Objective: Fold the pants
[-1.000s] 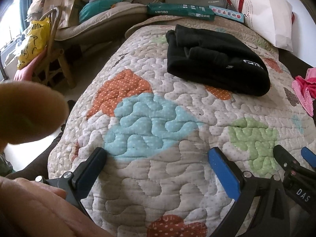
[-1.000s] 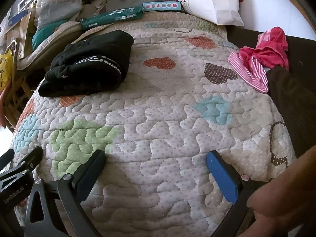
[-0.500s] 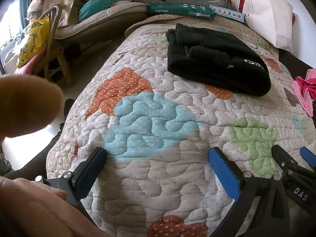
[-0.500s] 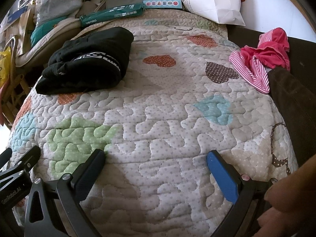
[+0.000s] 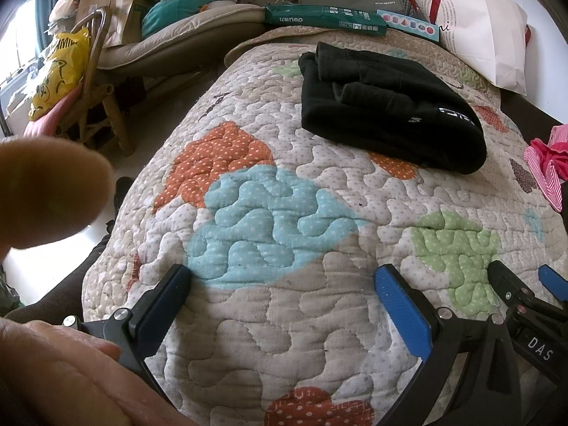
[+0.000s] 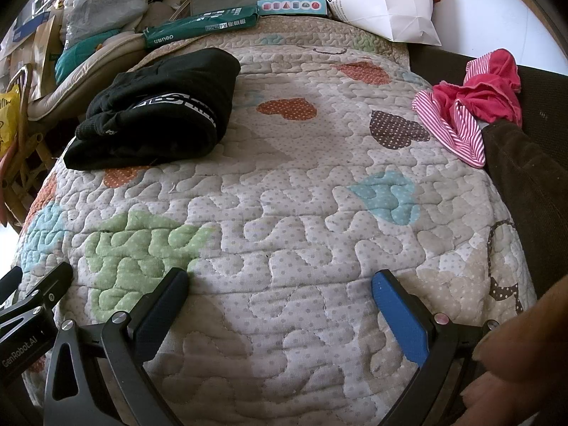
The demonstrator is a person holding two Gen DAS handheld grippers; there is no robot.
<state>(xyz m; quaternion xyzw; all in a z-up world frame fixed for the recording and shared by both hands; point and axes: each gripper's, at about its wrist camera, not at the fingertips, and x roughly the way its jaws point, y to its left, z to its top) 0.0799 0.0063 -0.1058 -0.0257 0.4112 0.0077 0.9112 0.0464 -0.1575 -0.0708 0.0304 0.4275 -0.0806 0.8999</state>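
Folded black pants [image 5: 390, 113] lie in a thick bundle at the far side of the quilted bed cover [image 5: 319, 337]; they show at the far left in the right wrist view [image 6: 156, 110]. My left gripper [image 5: 284, 284] is open and empty, low over the near part of the quilt, well short of the pants. My right gripper [image 6: 280, 287] is open and empty beside it, over the near middle of the quilt. Each gripper's tip shows at the edge of the other's view.
A red and striped garment [image 6: 472, 106] lies at the quilt's right edge beside dark fabric [image 6: 525, 184]. A white paper bag [image 6: 383, 0], green boxes [image 5: 326, 23], a grey bag and a cluttered wooden chair [image 5: 88, 81] stand beyond and left of the bed.
Both grippers have drifted back slightly, still open. The pants have not moved.
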